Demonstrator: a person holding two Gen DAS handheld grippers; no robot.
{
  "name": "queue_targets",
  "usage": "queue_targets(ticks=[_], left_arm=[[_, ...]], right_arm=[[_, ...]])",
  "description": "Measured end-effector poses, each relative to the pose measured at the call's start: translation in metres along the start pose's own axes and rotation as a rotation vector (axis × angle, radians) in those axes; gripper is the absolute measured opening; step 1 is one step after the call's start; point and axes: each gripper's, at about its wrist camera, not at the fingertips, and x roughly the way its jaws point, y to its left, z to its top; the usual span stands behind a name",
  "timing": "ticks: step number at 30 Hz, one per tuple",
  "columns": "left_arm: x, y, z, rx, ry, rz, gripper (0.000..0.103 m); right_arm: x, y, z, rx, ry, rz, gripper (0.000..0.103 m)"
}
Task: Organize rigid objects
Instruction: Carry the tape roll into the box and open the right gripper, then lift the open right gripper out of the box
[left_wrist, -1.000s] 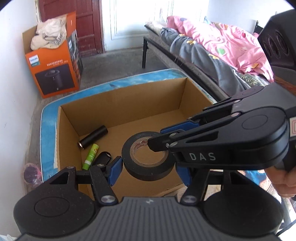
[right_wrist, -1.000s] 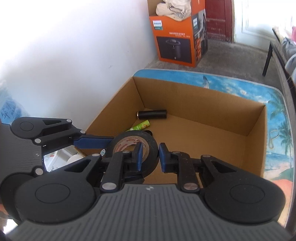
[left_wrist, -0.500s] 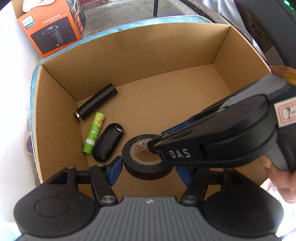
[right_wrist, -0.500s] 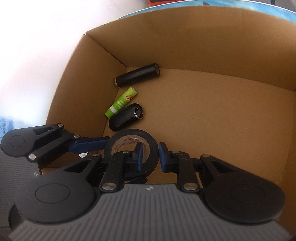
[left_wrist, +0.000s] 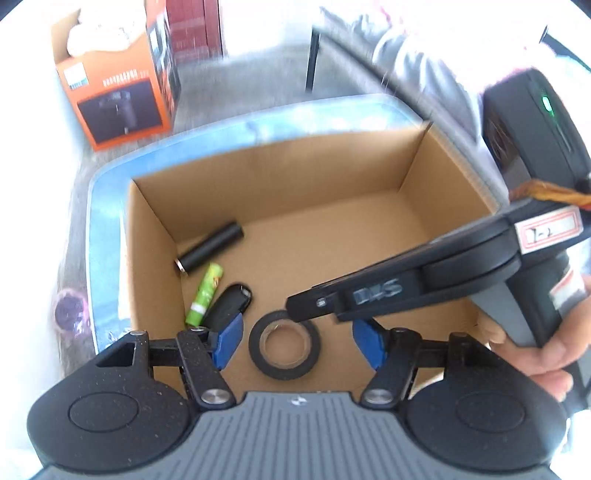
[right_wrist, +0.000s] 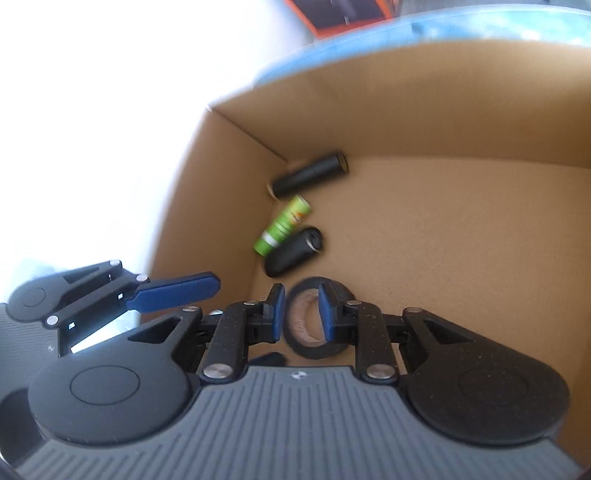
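Note:
A black tape roll (left_wrist: 283, 345) lies flat on the floor of the open cardboard box (left_wrist: 280, 177). My left gripper (left_wrist: 301, 338) is open above it, jaws wide on either side, not touching. My right gripper (right_wrist: 301, 314) hangs just over the roll (right_wrist: 314, 347), jaws slightly parted, not gripping it; its tip shows in the left wrist view (left_wrist: 306, 306). A black cylinder (left_wrist: 210, 251), a green tube (left_wrist: 205, 293) and a black key fob (left_wrist: 229, 306) lie along the box's left wall.
The box sits on a blue patterned table (left_wrist: 107, 221). An orange carton (left_wrist: 114, 99) stands on the floor behind, near a white wall. A bed with grey bedding (left_wrist: 406, 62) is at the right. A hand (left_wrist: 532, 350) holds the right gripper.
The tape roll was held between both grippers above the box; it now lies on the box floor. The left jaws have opened wide and both grippers have lifted slightly.

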Motion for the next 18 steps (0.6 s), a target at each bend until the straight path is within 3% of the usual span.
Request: queue_targets(ticks=[6, 9, 14, 18], left_arm=[[-0.076, -0.014, -0.041, -0.017, -0.204, -0.059, 0.075], [-0.094, -0.023, -0.070, -0.034, -0.263, -0.063, 0.078], [-0.084, -0.040, -0.126, -0.041, -0.283, -0.042, 0.081], [-0.053, -0.049, -0.157, -0.029, -0.198, -0.060, 0.083]], right_arm=[[-0.097, 0.019, -0.067, -0.095, -0.229, 0.025, 0.022], [-0.128, 0.021, -0.109, -0.132, -0.299, 0.012, 0.028], [-0.125, 0.019, -0.176, -0.161, -0.294, -0.059, 0.034], [-0.089, 0.017, -0.206, -0.162, -0.249, -0.107, 0.035]])
